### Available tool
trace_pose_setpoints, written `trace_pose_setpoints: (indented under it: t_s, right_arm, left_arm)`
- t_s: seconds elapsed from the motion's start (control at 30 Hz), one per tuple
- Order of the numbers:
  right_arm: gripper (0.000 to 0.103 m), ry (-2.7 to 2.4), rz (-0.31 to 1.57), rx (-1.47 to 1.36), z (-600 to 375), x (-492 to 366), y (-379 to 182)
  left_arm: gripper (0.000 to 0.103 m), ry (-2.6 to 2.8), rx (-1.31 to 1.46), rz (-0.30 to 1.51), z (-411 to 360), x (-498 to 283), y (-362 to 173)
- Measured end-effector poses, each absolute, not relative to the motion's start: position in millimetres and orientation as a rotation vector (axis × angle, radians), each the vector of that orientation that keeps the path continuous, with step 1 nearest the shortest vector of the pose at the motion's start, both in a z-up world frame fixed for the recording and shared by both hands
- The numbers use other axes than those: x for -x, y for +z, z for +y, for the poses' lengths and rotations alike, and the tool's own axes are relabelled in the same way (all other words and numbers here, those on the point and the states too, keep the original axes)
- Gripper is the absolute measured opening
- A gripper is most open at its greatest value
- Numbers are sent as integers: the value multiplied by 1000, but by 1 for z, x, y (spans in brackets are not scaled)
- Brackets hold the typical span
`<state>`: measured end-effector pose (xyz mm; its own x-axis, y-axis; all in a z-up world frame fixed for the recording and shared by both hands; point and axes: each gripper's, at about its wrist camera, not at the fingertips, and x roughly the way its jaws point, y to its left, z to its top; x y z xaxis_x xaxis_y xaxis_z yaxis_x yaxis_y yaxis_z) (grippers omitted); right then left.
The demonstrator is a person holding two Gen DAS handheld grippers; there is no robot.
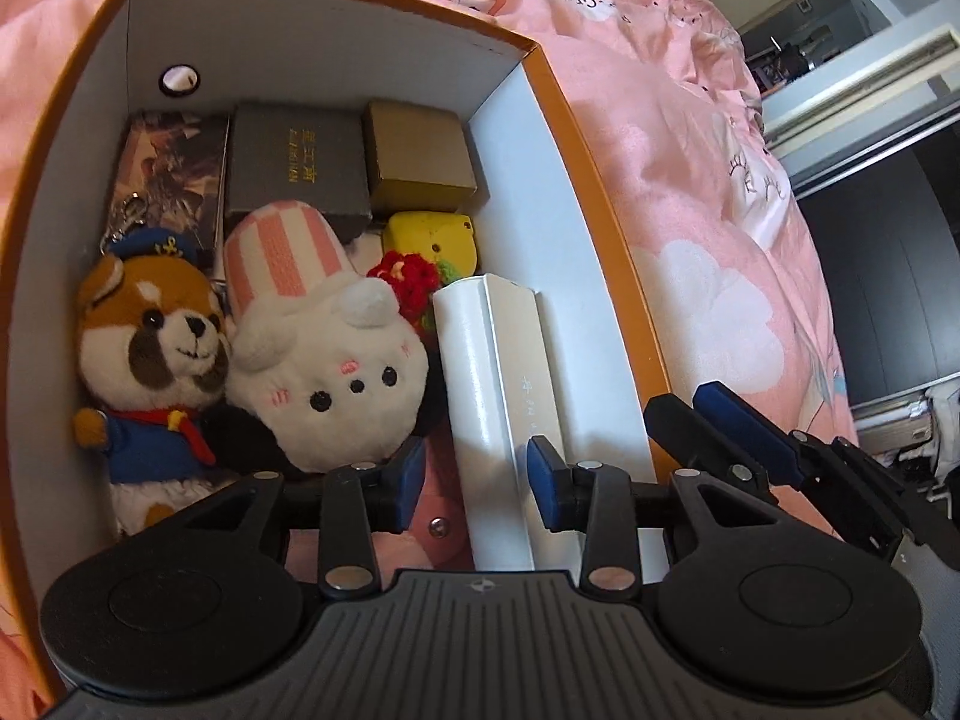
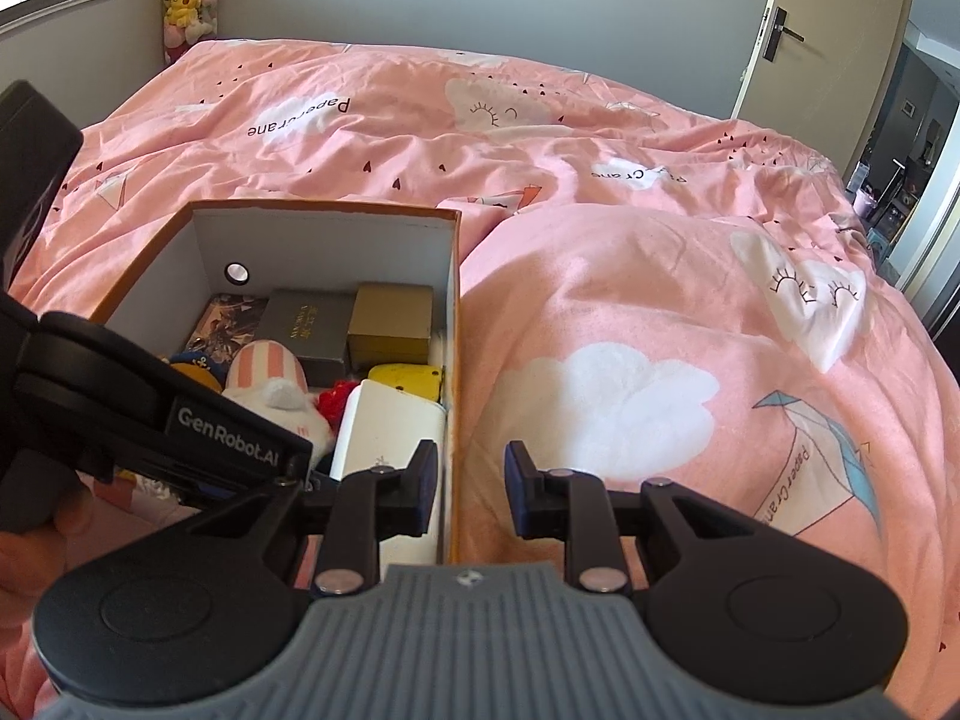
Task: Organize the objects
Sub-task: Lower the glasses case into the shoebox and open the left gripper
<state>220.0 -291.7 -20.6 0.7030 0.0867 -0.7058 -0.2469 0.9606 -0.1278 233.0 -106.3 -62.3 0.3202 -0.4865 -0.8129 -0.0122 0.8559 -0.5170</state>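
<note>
Storage box (image 1: 591, 192), nearly packed, sat on the pink bedspread (image 2: 600, 300) with both your claws released.

Your left gripper (image 1: 477, 474) hung over the near end with its blue pads apart, straddling the long white carton (image 1: 510, 372) without pressing it; your right gripper (image 2: 468, 489) gaped across the box's orange right wall, clasping nothing. That carton looked stiff, smooth and light, likely slippery, so its long flat sides were probably the place to pinch. The white rabbit plush (image 1: 336, 384) and sailor dog plush (image 1: 150, 360) were soft and would squash. Behind them lay rigid cases: a grey box (image 1: 297, 162), a gold box (image 1: 420, 156), a yellow case (image 1: 435, 240).
</note>
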Motion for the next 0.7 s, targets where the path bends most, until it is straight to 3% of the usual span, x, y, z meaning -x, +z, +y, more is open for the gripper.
trace_pose_setpoints:
  t_s: [0.1, 0.27, 0.47, 0.7]
  right_arm:
    - [26, 190, 766, 219, -290, -217, -18]
    - [26, 185, 760, 216, -288, -210, -15]
    - [26, 182, 773, 224, -289, -202, -16]
    - [26, 208, 774, 199, -282, -189, -8]
  left_arm:
    - [20, -329, 416, 1216, -110, -230, -58]
    - [7, -318, 398, 1239, -116, -230, -73]
    - [7, -316, 358, 1246, -120, -223, -79]
    - [11, -337, 289, 1089, -103, -200, -18]
